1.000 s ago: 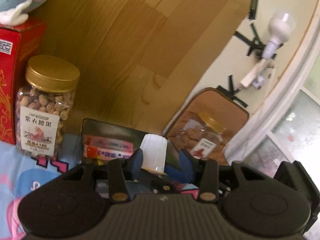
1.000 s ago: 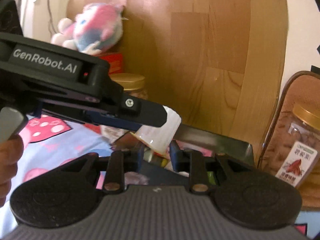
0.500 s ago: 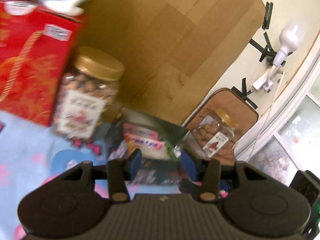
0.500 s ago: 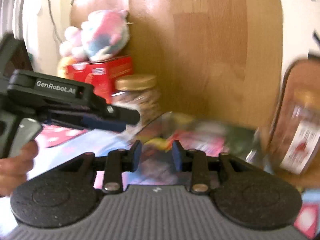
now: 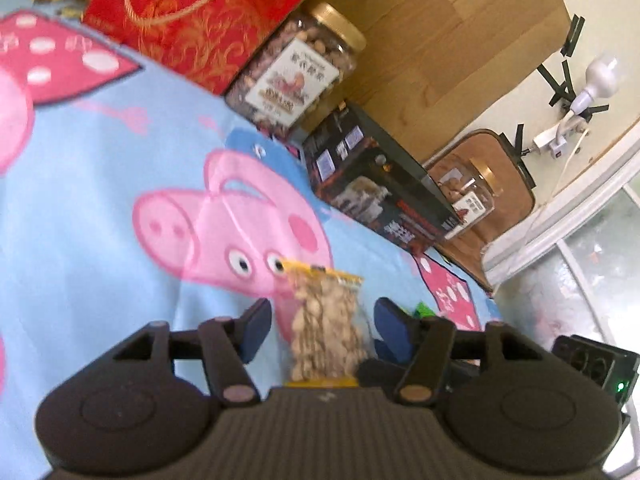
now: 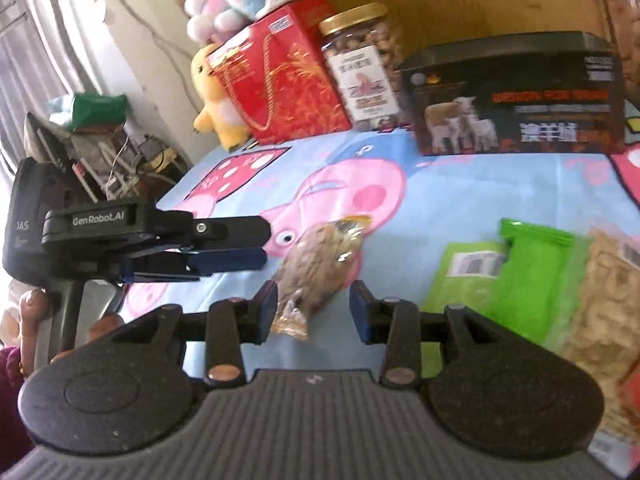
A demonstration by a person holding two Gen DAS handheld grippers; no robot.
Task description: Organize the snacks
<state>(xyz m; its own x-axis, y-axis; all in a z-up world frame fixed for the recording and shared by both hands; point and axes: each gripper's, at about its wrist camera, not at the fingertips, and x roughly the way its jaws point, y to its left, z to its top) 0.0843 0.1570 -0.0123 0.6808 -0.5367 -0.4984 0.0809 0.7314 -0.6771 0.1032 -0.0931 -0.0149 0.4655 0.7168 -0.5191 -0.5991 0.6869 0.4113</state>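
Clear nut packet [image 5: 326,320] lies on the pig-print cloth [image 5: 120,184], between the jaws of both my left gripper [image 5: 320,326] and right gripper [image 6: 314,312]; both pairs are opening, untouched by pads. Dark box [image 6: 516,96] stands behind.

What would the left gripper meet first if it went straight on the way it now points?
Probably the nut packet lying between the left gripper's opening jaws, then the cloth under it; depth is unclear.
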